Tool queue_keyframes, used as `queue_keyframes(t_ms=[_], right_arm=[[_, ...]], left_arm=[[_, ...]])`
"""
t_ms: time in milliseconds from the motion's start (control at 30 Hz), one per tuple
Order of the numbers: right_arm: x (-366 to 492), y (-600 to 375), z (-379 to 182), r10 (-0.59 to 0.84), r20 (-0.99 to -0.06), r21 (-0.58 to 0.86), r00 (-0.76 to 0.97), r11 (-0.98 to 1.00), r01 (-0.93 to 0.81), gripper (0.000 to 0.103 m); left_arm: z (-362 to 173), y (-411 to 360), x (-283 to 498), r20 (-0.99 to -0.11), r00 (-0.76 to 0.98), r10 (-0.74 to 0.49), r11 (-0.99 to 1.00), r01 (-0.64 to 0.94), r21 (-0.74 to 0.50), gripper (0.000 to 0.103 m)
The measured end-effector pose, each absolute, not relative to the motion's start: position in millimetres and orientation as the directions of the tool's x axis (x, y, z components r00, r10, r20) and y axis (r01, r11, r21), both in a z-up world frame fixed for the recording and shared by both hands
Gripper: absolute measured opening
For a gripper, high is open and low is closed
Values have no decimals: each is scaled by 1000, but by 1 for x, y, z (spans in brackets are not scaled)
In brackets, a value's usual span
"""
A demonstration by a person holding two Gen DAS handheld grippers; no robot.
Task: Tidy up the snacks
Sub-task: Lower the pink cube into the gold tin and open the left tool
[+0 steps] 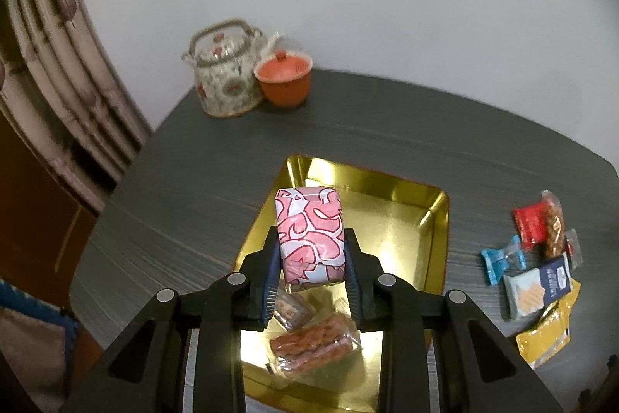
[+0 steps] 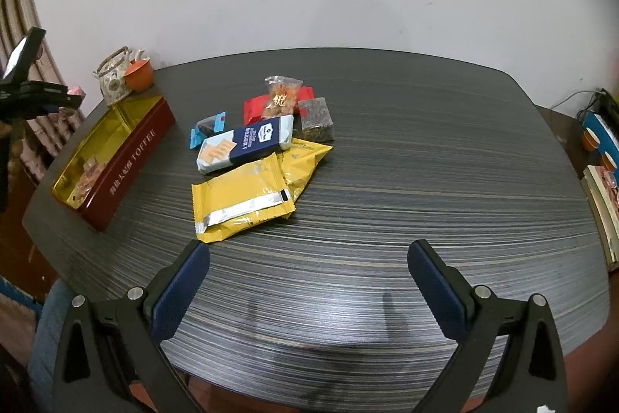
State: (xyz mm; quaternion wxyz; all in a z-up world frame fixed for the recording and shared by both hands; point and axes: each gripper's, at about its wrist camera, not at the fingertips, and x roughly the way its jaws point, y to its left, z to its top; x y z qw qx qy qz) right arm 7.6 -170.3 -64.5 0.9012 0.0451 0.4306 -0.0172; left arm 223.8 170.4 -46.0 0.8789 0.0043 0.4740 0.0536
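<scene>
One gold-lined tin [image 1: 437,219], red outside and lettered TOFFEE on its long side [image 2: 127,161], open on the dark striped counter [image 2: 387,180]. Inside the tin, two wrapped snacks at the near end: a clear pack of reddish-brown pieces [image 1: 313,343] and a smaller packet [image 1: 290,308] just beside it, half hidden. One pink-and-white patterned packet [image 1: 311,239] clamped between the pads of the left hand-held gripper [image 1: 311,277], held above the tin's near half, long axis running away from the camera toward the tin's far end, broad face up. Right hand-held gripper [image 2: 309,277] spread wide, nothing between its pads, hanging over bare counter well to the right of the tin. To the right of the tin, one loose heap of snacks: two yellow pouches [image 2: 243,200], overlapping, nearest; one navy-and-pale cracker pack [image 2: 247,142] lying across them, long axis slanting toward the tin; one small blue-ended candy [image 2: 207,130] between that pack and the tin; one red packet [image 2: 255,109]; one clear bag of orange bits [image 2: 280,95] on top of the red one; one dark square block [image 2: 315,119] at the heap's far right. Beyond the tin's far end, against the wall, one patterned teapot [image 1: 224,80] and one orange lidded cup [image 1: 284,80], touching.
</scene>
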Motion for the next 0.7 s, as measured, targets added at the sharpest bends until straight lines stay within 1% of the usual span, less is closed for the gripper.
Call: queue_keyframes(t_ms=[300, 700], right_arm=[[10, -170, -70, 9, -790, 64, 613, 996, 68, 102], [16, -166, -86, 6, -814, 50, 581, 997, 60, 102]], left_arm=[[-89, 162, 240, -872, 471, 134, 991, -86, 106, 31], [-117, 167, 253, -894, 421, 153, 988, -98, 123, 31]])
